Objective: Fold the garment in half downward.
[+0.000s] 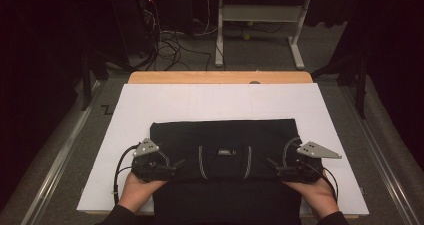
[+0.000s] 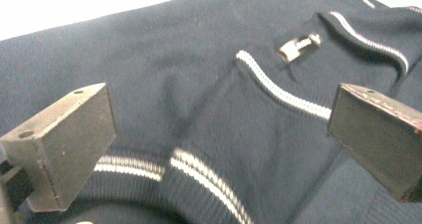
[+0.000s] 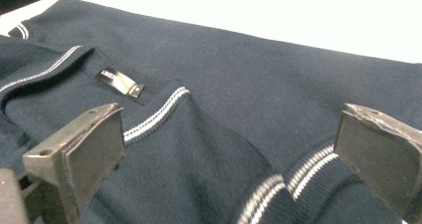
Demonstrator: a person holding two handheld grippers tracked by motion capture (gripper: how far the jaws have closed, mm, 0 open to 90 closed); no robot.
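A dark navy knit sweater [image 1: 225, 135] with white-striped trim lies folded on the white sheet, its lower part hanging over the near table edge. A small label [image 1: 225, 153] sits at its collar. My left gripper [image 1: 172, 166] hovers at the sweater's left side, pointing inward. In the left gripper view its jaws stand wide apart over the fabric [image 2: 189, 64], and the gripper [image 2: 219, 119] is open with nothing pinched. My right gripper [image 1: 272, 164] mirrors it at the right side. In the right gripper view this gripper [image 3: 229, 134] is open above the striped collar and label [image 3: 119, 81].
A white sheet [image 1: 150, 100] covers the wooden table [image 1: 220, 77], with bare margins left, right and behind the sweater. Beyond the far edge stand a grey desk frame [image 1: 260, 15] and loose cables [image 1: 170, 45] on the floor. Metal rails [image 1: 60, 155] run along both sides.
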